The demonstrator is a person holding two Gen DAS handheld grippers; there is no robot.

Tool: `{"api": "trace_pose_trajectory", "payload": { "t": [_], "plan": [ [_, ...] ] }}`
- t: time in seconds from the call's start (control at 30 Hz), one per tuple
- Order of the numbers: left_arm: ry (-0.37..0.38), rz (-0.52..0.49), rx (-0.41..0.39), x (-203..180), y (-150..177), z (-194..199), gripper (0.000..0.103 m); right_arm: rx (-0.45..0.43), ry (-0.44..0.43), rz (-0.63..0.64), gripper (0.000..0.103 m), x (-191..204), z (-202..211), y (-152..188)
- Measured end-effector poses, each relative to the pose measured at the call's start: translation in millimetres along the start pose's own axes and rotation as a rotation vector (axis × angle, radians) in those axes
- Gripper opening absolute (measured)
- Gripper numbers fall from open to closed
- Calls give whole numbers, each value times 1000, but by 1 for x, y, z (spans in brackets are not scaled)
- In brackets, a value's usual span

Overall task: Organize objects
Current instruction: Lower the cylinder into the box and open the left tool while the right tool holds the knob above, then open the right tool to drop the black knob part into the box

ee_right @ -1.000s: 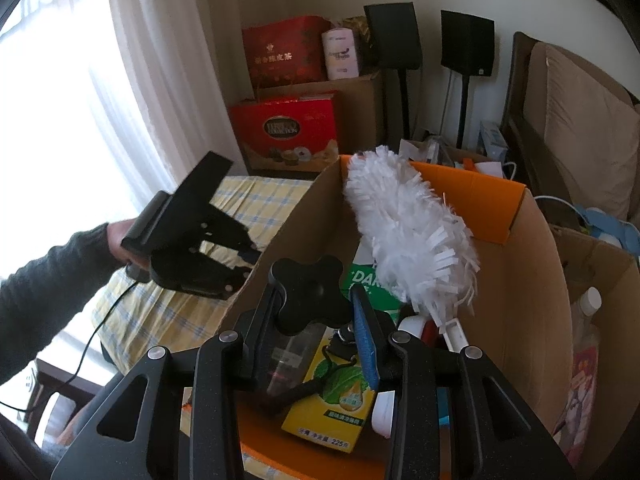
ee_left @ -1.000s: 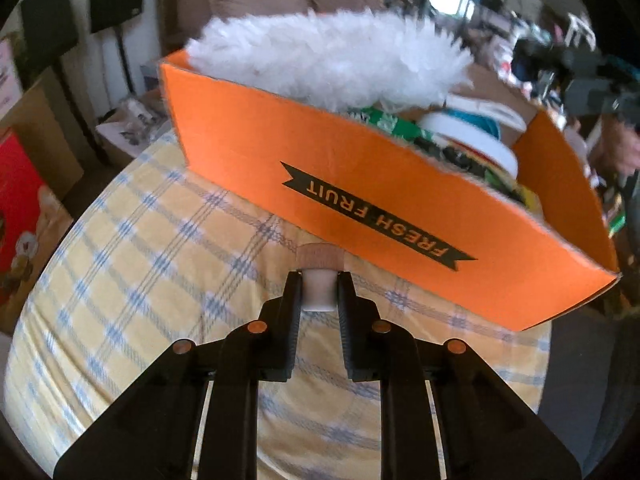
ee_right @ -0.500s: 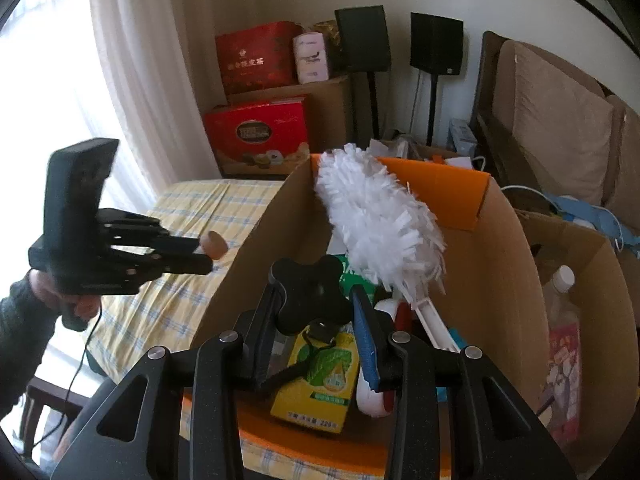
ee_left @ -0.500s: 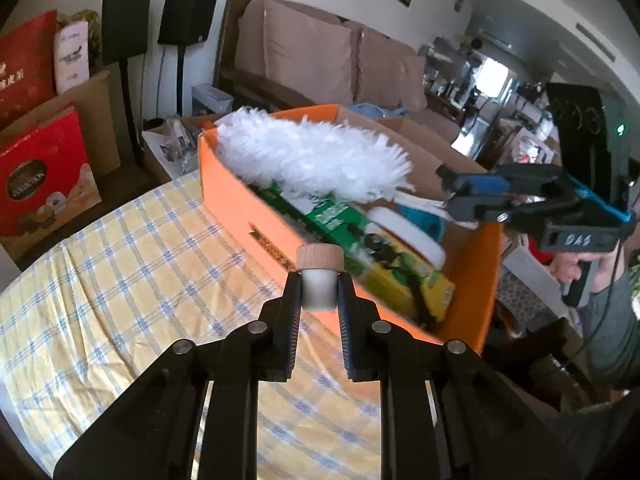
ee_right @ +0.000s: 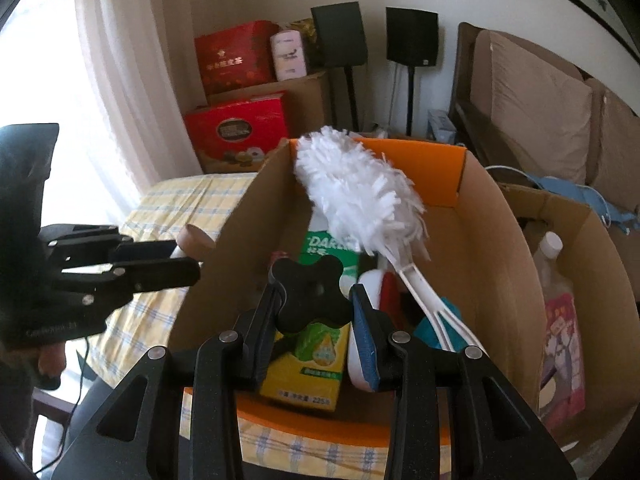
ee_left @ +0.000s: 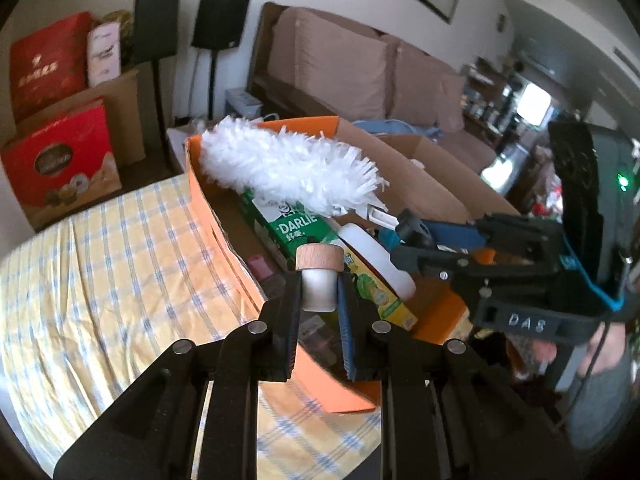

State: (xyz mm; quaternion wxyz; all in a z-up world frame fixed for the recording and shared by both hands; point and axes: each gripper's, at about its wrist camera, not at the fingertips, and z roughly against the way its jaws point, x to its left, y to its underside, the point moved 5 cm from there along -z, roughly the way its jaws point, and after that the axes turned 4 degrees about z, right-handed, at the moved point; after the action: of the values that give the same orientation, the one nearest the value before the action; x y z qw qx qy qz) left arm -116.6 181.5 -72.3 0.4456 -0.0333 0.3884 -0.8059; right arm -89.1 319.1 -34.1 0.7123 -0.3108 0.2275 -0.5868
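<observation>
Left gripper (ee_left: 319, 294) clamped on small white jar (ee_left: 319, 290) with wooden lid (ee_left: 319, 258); jar held upright in air above near wall of orange box (ee_left: 224, 232).
Right gripper (ee_right: 316, 304) clamped on black four-lobed knob (ee_right: 313, 295), held over box interior.
Box sits on checked tablecloth (ee_left: 100, 280). Inside: white duster (ee_left: 292, 170) leaning on far corner, green carton (ee_left: 280, 228), yellow carton (ee_right: 308, 364).

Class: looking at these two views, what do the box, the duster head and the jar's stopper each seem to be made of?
Box: cardboard, matte brown inside, orange printed outside.
Duster head: fluffy white fibre strips, probably synthetic.
Stopper: pale wood or cork, unvarnished; faint grain shows.
</observation>
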Motion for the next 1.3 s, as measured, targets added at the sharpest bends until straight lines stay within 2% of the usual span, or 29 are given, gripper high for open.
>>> {"api": "trace_pose_trajectory", "payload": {
  "t": [0.27,0.43,0.97,1.07,1.23,1.3],
  "plan": [
    [-76,118,-62,0,-2,1,16,-38,47,-43,36,-5,3,2],
    [-117,145,-70,-1,1,-1,16,-60,61,-65,36,-6,3,4],
    [-130,187,-48,-10,13,-25,16,-14,48,-66,36,-7,-16,17],
    [-128,202,-50,-9,13,-24,25,-7,55,-71,36,-10,-17,19],
    [-129,208,-62,-7,12,-18,31,-30,43,-83,37,-11,-9,16],
    [-133,214,-71,-7,12,-15,38,-44,40,-85,39,-11,-5,14]
  ]
}}
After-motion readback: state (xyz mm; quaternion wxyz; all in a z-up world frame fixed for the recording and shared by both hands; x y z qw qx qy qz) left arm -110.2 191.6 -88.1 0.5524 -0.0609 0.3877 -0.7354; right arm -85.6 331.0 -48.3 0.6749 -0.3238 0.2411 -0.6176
